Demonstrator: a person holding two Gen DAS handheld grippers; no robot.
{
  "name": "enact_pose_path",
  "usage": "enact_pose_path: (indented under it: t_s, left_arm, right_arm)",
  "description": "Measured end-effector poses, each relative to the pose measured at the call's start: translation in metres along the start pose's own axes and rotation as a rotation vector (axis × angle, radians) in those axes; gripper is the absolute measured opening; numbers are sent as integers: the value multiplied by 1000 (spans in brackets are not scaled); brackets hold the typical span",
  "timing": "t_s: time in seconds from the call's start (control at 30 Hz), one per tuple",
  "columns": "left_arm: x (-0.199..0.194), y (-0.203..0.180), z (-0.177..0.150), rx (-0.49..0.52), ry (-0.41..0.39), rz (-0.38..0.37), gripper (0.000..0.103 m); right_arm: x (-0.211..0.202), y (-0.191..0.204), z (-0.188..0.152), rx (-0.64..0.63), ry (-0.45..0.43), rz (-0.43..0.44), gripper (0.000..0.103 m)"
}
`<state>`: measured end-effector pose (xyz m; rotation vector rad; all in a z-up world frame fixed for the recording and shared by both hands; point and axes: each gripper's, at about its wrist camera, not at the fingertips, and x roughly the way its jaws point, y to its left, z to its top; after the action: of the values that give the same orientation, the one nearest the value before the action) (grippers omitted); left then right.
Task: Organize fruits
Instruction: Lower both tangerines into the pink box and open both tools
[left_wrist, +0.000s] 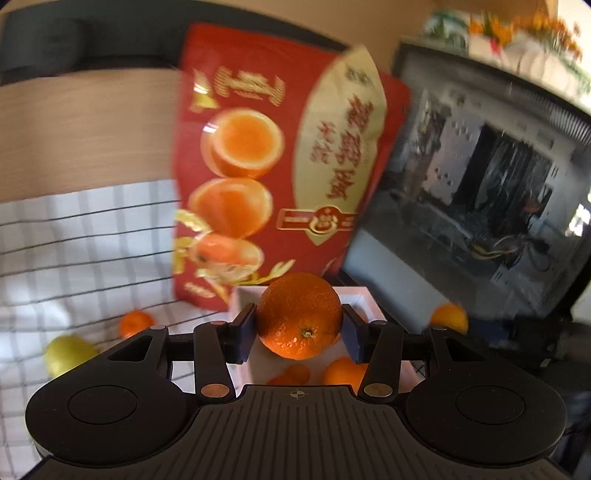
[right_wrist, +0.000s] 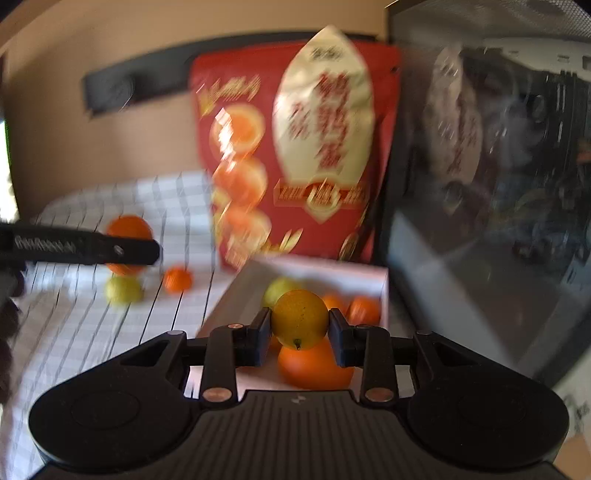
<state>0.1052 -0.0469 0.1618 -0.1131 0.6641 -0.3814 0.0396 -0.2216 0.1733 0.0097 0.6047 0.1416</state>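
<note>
My left gripper (left_wrist: 299, 325) is shut on a large orange (left_wrist: 299, 315) and holds it above the white box (left_wrist: 364, 295). Two small oranges (left_wrist: 343, 373) lie in the box below it. My right gripper (right_wrist: 299, 330) is shut on a yellow citrus fruit (right_wrist: 300, 318) over the same white box (right_wrist: 332, 267), which holds a big orange (right_wrist: 314, 365), small oranges (right_wrist: 364, 309) and a yellow-green fruit (right_wrist: 279, 290). The left gripper's finger (right_wrist: 110, 249) with its orange (right_wrist: 129, 229) shows at the left of the right wrist view.
On the checked cloth (left_wrist: 74, 240) lie a small orange (left_wrist: 135, 323) and a yellow-green fruit (left_wrist: 68, 354); these also show in the right wrist view (right_wrist: 178, 278) (right_wrist: 123, 290). A red snack bag (left_wrist: 273, 166) stands behind the box. A glass-sided computer case (left_wrist: 480, 192) stands at the right, with an orange (left_wrist: 448, 317) by it.
</note>
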Motion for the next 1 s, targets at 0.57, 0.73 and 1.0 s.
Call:
enact_pose_path:
  t_s: [0.57,0.73,1.0]
  left_arm:
    - [65,-1,-35,60,134,1,52]
    - [45,9,-38,56,117,22,52]
    - [1,59,-54,-45,83,110,52]
  right_arm:
    - [107,-36,11,144,239,-13,32]
    - [130,-29,12,170,281,15,32]
    - [133,12,24,93,270,40,38]
